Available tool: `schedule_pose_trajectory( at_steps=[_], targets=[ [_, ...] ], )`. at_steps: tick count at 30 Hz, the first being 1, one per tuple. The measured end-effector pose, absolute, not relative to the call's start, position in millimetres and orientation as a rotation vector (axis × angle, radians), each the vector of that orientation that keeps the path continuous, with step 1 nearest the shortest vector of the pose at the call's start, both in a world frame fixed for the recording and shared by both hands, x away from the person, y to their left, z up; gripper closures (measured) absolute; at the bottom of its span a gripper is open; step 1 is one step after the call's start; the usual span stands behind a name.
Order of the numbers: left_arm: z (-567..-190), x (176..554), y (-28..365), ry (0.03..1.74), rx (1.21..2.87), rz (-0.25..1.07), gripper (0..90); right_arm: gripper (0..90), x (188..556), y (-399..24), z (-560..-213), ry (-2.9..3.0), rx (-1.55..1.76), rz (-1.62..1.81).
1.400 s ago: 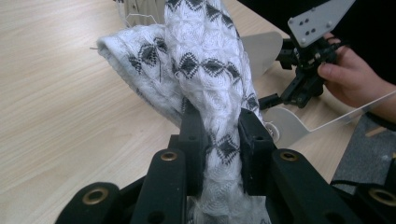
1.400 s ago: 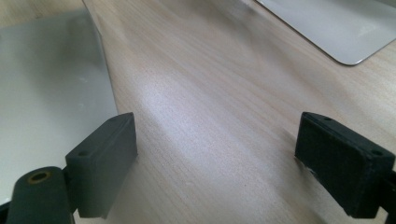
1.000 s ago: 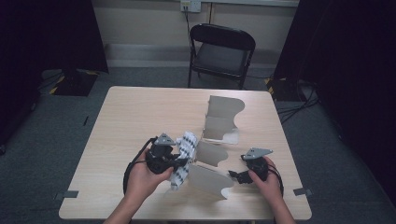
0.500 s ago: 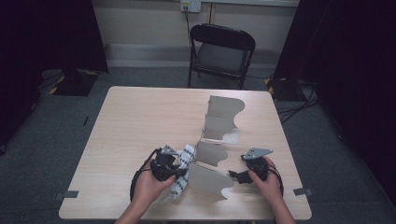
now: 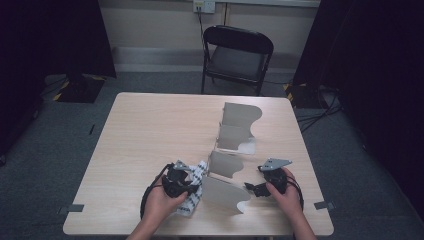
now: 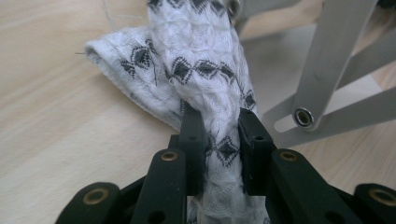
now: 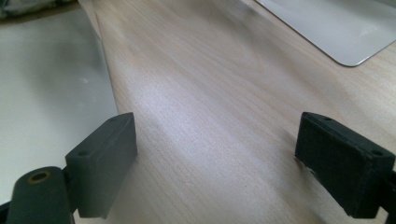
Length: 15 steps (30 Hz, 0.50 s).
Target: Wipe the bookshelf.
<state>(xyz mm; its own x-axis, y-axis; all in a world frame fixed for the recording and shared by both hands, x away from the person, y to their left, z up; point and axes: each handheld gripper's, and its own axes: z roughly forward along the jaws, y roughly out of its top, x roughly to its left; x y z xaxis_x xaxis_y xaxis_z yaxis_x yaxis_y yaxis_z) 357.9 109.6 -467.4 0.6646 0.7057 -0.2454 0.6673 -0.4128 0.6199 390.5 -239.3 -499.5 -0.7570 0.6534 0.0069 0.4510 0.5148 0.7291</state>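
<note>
The desk [image 5: 150, 130] is a light wood-grain surface carrying all items, with a black folding chair [image 5: 235, 57] standing beyond its far edge. A grey folding rack [image 5: 235, 150] of upright curved panels runs from the desk's far right area toward its near edge, with the nearest panel between the two hands. In the left gripper view the rack's thin metal legs and a rivet appear at the right, resting on the wood. The cloth [image 5: 192, 192], white with a black diamond pattern, lies bunched near the near edge of the desk, just left of the nearest rack panel; one folded end rests on the wood. The left gripper [image 5: 176, 184] is at the cloth, and its fingers are clamped on a gathered fold of the cloth [image 6: 219, 126], which passes up between them. The right gripper [image 5: 257, 189] sits low near the near right corner, just right of the nearest panel; its fingers [image 7: 102, 163] stand wide apart over bare wood, holding nothing.
</note>
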Motion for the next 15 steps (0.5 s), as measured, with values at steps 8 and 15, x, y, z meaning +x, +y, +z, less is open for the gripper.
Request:
schedule_pose_trajectory(
  at_steps=[8,15],
  targets=[
    [-427.2,363.1,123.9,1.060,2.127,0.135,74.7,12.0,390.6,-239.3,-499.5,2.490,0.930,1.082],
    [-370.8,363.6,123.6,0.982,2.036,0.193,74.7,12.0,390.6,-239.3,-499.5,2.490,0.929,1.081]
  ],
)
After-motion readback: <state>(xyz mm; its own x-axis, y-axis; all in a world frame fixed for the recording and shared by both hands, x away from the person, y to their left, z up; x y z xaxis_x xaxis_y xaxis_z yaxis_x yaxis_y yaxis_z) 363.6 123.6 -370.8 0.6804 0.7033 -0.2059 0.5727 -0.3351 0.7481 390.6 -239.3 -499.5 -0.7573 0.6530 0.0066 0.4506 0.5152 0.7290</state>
